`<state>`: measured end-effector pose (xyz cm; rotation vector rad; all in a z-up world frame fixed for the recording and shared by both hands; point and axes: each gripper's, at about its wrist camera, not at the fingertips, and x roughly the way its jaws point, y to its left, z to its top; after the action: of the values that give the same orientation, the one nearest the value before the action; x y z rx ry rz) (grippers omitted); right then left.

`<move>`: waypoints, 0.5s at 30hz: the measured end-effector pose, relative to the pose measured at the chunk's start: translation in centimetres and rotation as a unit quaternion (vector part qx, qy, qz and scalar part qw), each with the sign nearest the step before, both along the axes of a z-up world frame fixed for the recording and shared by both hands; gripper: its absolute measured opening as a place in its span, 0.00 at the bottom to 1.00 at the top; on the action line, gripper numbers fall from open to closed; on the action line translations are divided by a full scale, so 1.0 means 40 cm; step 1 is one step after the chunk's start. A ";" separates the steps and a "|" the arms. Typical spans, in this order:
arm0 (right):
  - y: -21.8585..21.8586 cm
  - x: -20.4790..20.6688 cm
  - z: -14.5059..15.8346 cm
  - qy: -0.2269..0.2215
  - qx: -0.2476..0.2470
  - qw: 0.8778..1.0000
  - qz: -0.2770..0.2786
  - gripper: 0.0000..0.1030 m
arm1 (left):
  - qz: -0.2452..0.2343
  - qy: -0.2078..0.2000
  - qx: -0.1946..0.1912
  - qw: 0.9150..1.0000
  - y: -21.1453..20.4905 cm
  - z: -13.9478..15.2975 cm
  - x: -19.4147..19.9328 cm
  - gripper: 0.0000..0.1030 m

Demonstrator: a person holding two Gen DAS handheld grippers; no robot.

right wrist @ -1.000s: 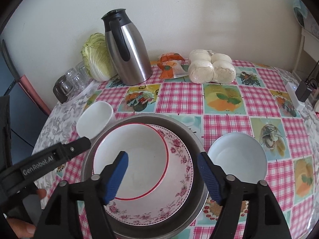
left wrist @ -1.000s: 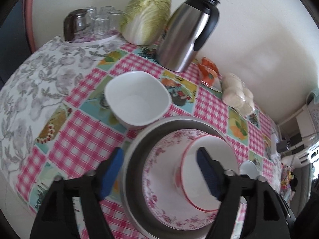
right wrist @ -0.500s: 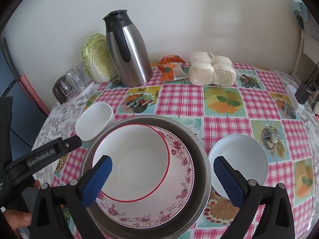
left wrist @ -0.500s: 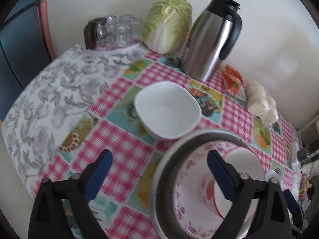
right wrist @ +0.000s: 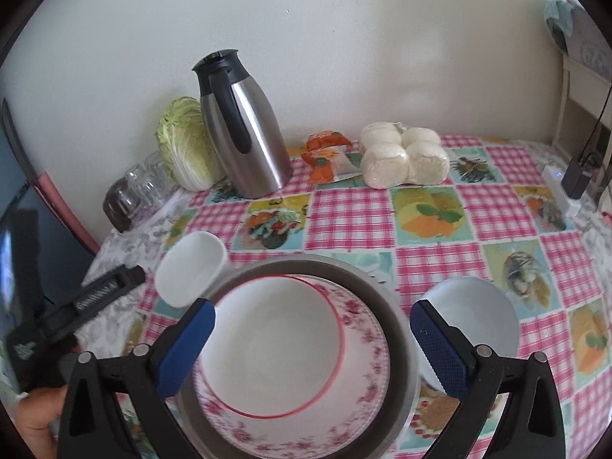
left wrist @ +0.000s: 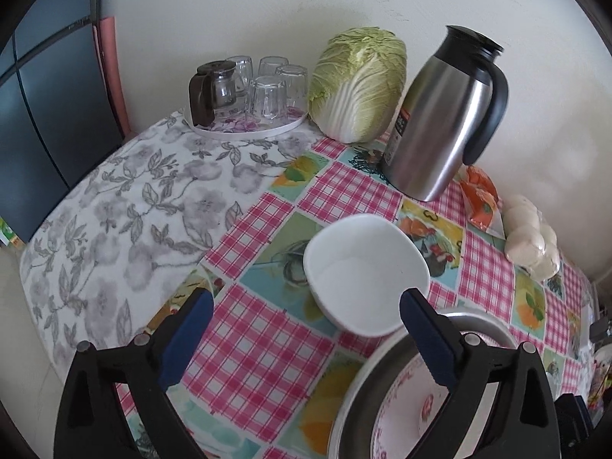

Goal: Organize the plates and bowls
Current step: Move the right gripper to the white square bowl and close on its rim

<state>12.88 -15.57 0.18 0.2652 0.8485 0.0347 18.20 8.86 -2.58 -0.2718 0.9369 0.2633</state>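
The right gripper (right wrist: 311, 344) is hovering over the metal basin (right wrist: 397, 329), jaws spread wide and empty after just opening. Inside the basin a red-rimmed bowl (right wrist: 271, 344) is sitting on a floral plate (right wrist: 367, 352). Left of the basin, the left gripper (left wrist: 306, 338), likewise just opened and empty, is framing a square white bowl (left wrist: 363, 275). Right of the basin a round white bowl (right wrist: 478, 313) is resting. Beyond the basin a steel jug (right wrist: 244, 134) is standing.

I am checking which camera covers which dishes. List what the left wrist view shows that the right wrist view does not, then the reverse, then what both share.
Only the left wrist view: the white tray under the glasses and the open left gripper's blue fingers.
Only the right wrist view: the round white bowl, the bagged buns' full front, and the open right gripper.
Both: the square white bowl, the steel basin holding the floral plate, the thermos and the cabbage.
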 end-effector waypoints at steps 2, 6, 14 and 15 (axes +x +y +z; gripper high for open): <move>0.006 0.010 0.009 0.003 0.009 1.000 -0.002 1.00 | 0.004 -0.002 -0.010 1.000 0.020 -0.002 0.012 0.95; 0.023 0.046 0.035 0.009 0.034 0.999 -0.001 1.00 | 0.010 -0.010 -0.018 1.000 0.046 0.000 0.031 0.95; 0.091 0.135 0.097 0.040 0.035 0.998 0.016 1.00 | -0.002 -0.009 -0.068 0.998 0.088 -0.014 0.081 0.95; 0.104 0.153 0.102 0.047 0.031 0.998 0.018 1.00 | -0.004 -0.007 -0.080 0.997 0.093 -0.019 0.085 0.95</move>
<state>18.99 -11.39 4.28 0.3113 0.9462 0.0837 21.61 12.60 -3.35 -0.4159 0.9471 0.1784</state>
